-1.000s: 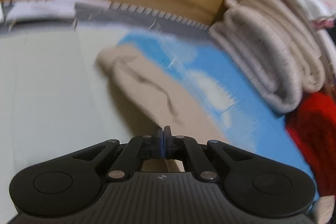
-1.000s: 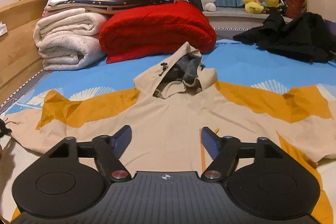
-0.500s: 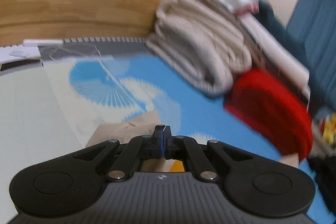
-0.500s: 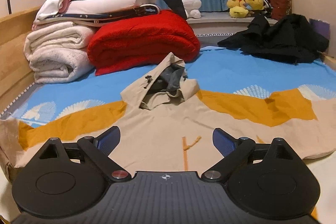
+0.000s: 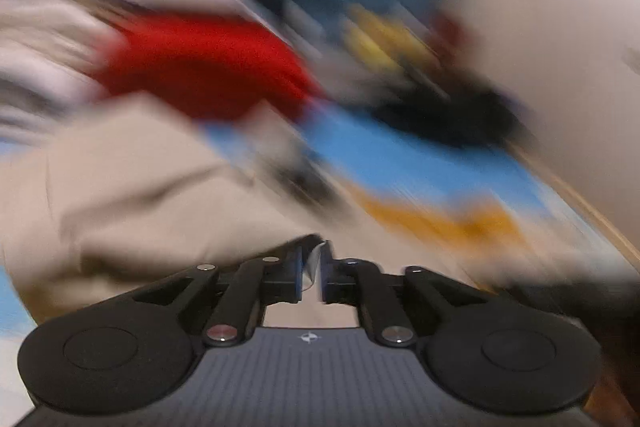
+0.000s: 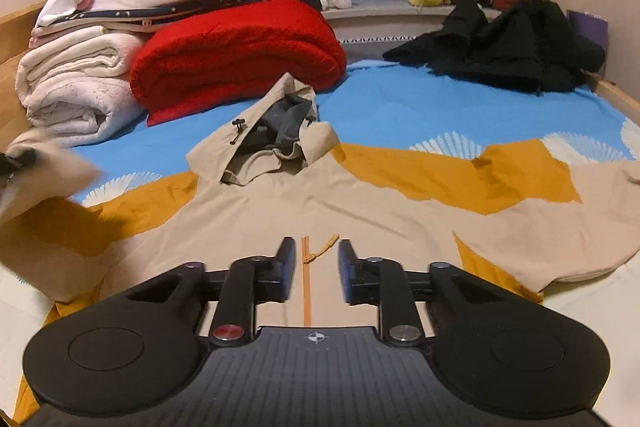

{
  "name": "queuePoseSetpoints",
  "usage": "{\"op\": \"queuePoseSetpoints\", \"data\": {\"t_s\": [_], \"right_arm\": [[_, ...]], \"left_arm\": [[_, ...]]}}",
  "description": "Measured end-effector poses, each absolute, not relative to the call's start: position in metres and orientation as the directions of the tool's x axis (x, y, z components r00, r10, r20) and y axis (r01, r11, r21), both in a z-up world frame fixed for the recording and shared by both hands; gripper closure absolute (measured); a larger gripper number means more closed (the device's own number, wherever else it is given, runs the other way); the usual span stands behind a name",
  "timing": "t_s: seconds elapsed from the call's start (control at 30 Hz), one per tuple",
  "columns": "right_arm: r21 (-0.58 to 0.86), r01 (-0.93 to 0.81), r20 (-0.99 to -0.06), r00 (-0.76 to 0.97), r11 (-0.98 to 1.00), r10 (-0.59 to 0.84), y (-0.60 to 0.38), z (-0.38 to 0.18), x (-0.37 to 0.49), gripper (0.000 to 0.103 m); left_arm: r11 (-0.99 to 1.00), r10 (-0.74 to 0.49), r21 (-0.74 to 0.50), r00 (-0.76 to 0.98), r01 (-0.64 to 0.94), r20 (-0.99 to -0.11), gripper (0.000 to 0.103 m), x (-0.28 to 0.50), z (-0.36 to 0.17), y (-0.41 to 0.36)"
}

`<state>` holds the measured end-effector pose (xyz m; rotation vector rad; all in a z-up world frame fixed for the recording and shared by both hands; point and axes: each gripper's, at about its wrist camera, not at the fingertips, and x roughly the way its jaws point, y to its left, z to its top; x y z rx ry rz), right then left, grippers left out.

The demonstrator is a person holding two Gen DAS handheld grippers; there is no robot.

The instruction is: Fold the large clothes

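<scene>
We find the left view smeared by motion blur; the left claw (image 5: 311,277) pinches a bit of pale cloth, its source hard to make out; 1 beige-and-mustard jacket (image 6: 340,211) lies spread on the bed (image 6: 440,107), its left sleeve (image 6: 44,171) lifted and blurred; the right claw (image 6: 318,267) hangs spread above it; 1 red blanket (image 6: 236,51) lies behind.

Bed (image 6: 460,107) under blue fan-print sheet. Beige-and-mustard hooded jacket (image 6: 320,203) spread flat across near half, hood toward far edge. Red blanket (image 6: 236,51) and white folded blankets (image 6: 76,87) at far left corner; black clothes heap (image 6: 516,47) at far right corner.
</scene>
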<state>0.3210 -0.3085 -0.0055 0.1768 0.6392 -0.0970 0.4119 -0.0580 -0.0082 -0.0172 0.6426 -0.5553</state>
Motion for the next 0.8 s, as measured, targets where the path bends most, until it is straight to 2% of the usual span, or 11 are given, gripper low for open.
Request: {"op": "queuePoseSetpoints", "data": {"t_s": [0.03,0.1,0.23,0.33,0.4,0.47,0.57,0.6,0.67,0.8], "right_arm": [[0.133,0.145,-0.605,0.795,0.981,-0.035,-0.308,-0.008,0.323,0.067],[0.124,0.151,-0.614,0.788,0.981,-0.044,-0.306,-0.012,0.326,0.059],[0.128,0.16,-0.631,0.775,0.979,-0.044,-0.306,-0.018,0.334,0.058],[0.127,0.158,-0.639,0.768,0.979,-0.041,-0.305,-0.022,0.341,0.057],[0.122,0.155,-0.65,0.759,0.98,-0.039,-0.305,-0.027,0.346,0.056],[0.124,0.153,-0.668,0.743,0.981,-0.031,-0.305,-0.034,0.351,0.056],[0.119,0.143,-0.694,0.72,0.983,-0.021,-0.305,-0.045,0.358,0.056],[0.111,0.136,-0.703,0.711,0.984,-0.019,-0.304,-0.049,0.361,0.056],[0.101,0.115,-0.714,0.7,0.988,-0.009,-0.299,-0.055,0.364,0.055],[0.055,0.06,-0.728,0.685,0.997,-0.002,-0.288,-0.066,0.372,0.054]], "left_arm": [[0.83,-0.517,-0.195,0.588,0.523,-0.622,0.085,0.411,-0.022,-0.072],[0.846,-0.492,-0.212,0.561,0.489,-0.666,0.077,0.414,-0.035,-0.075],[0.885,-0.466,-0.351,0.59,0.306,-0.66,0.076,0.441,-0.039,-0.036],[0.95,-0.306,-0.272,0.639,0.155,-0.706,0.076,0.46,-0.043,-0.006],[0.976,-0.2,-0.207,0.625,0.063,-0.755,0.076,0.474,-0.051,0.01],[0.98,-0.136,-0.195,0.584,-0.038,-0.8,0.076,0.481,-0.064,0.028],[0.951,-0.155,-0.27,0.523,-0.151,-0.838,0.076,0.493,-0.079,0.05],[0.944,-0.164,-0.284,0.507,-0.17,-0.847,0.073,0.494,-0.084,0.056],[0.946,-0.148,-0.262,0.466,-0.19,-0.872,0.067,0.501,-0.094,0.062],[0.936,-0.134,-0.251,0.41,-0.247,-0.902,0.065,0.502,-0.109,0.07]]}}
